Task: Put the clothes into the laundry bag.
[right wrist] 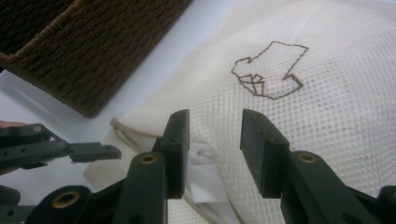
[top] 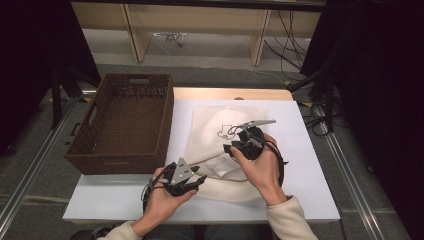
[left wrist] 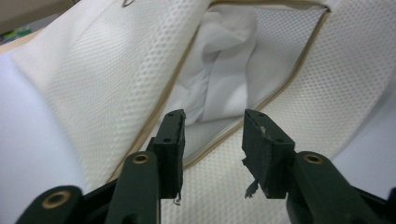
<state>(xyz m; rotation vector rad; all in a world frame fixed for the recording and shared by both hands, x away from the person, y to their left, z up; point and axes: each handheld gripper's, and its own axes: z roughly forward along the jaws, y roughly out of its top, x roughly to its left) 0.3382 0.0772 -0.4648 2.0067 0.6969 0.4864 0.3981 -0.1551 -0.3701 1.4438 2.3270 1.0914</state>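
Observation:
A cream mesh bag point(top: 210, 130) lies on the white table point(top: 300, 165), with a brown stitched outline point(right wrist: 271, 70) on its top face. Its mouth, edged with a tan hem, faces the near side, and a white cloth point(left wrist: 229, 60) lies inside. My left gripper point(top: 199, 180) is at the bag's near left corner. In the left gripper view the left gripper point(left wrist: 212, 121) stands open just over the hem, its pads pressing on nothing. My right gripper point(top: 229, 149) hovers over the middle of the bag point(right wrist: 327, 116). The right gripper point(right wrist: 215, 121) is open, with mesh below the gap.
A dark brown woven basket point(top: 117, 162) stands on the table's left side, close to the bag's left edge. Bare white table lies to the right of the bag. Beyond the far edge are wooden shelving point(top: 200, 25), floor cables and black stands.

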